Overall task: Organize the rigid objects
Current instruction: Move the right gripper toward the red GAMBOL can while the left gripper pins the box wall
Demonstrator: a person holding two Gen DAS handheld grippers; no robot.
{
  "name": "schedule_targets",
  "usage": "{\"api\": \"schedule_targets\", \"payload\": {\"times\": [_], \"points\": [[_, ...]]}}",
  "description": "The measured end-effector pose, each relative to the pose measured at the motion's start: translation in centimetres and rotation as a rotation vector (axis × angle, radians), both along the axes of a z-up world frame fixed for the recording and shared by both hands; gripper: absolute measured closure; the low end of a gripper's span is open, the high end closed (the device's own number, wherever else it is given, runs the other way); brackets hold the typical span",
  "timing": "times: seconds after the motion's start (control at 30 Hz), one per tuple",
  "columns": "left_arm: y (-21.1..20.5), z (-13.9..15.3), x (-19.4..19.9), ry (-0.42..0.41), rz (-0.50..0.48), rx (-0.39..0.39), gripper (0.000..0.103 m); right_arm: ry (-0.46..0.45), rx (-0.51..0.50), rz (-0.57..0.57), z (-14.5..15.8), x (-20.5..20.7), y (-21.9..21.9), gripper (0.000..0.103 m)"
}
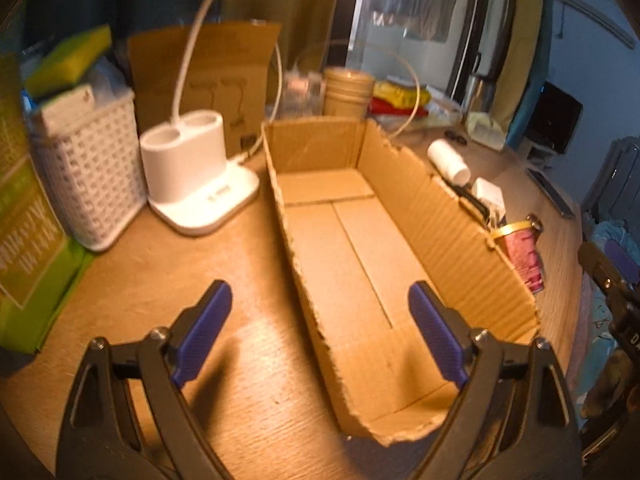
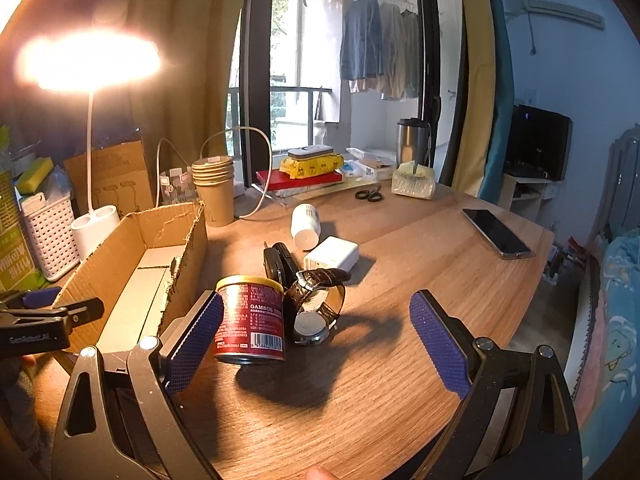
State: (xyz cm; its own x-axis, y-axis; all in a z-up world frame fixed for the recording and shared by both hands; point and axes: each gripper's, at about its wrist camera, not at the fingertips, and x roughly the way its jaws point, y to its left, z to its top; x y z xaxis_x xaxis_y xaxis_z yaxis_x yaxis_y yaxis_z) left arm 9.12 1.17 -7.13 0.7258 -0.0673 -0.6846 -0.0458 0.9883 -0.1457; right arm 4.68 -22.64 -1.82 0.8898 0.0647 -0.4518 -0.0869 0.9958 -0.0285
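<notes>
The cardboard box [image 1: 360,248] lay empty; can [image 2: 250,320], watch [image 2: 320,300] and charger [image 2: 332,257] waited on the tabletop [image 2: 400,380], both tongs [image 1: 320,334] [image 2: 316,344] apart

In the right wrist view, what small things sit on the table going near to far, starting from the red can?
Red can → wristwatch → white charger → white bottle → scissors.
</notes>
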Motion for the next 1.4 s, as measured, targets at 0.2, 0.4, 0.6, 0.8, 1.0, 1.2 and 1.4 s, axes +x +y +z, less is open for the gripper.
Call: {"api": "schedule_targets", "payload": {"times": [0.2,0.4,0.6,0.8,1.0,1.2,1.4], "points": [[0.5,-1.6,0.5,0.115,-0.03,-0.074,0.042,0.016,0.0,-0.009,-0.3,0.4,-0.3,0.007],[0.3,-1.3,0.1,0.134,-0.062,-0.066,0.073,0.047,-0.003,-0.005,-1.1,1.0,-0.6,0.007],[1.3,-1.4,0.7,0.161,-0.071,-0.071,0.091,0.073,-0.004,0.033,-1.7,1.1,0.1,0.007],[1.2,-1.2,1.1,0.179,-0.175,-0.001,0.091,0.094,-0.01,0.099,-1.9,1.1,1.0,0.007],[1.3,-1.1,1.1,0.17,-0.198,0.011,0.091,0.114,-0.016,0.159,-2.4,1.3,2.1,0.007],[0.8,-1.8,0.9,0.138,-0.17,0.018,0.092,0.126,0.003,0.146,-2.8,2.3,2.4,0.007],[1.3,-1.7,1.0,0.131,-0.128,-0.025,0.092,0.14,-0.004,0.153,-3.3,2.9,2.6,0.007]]}}
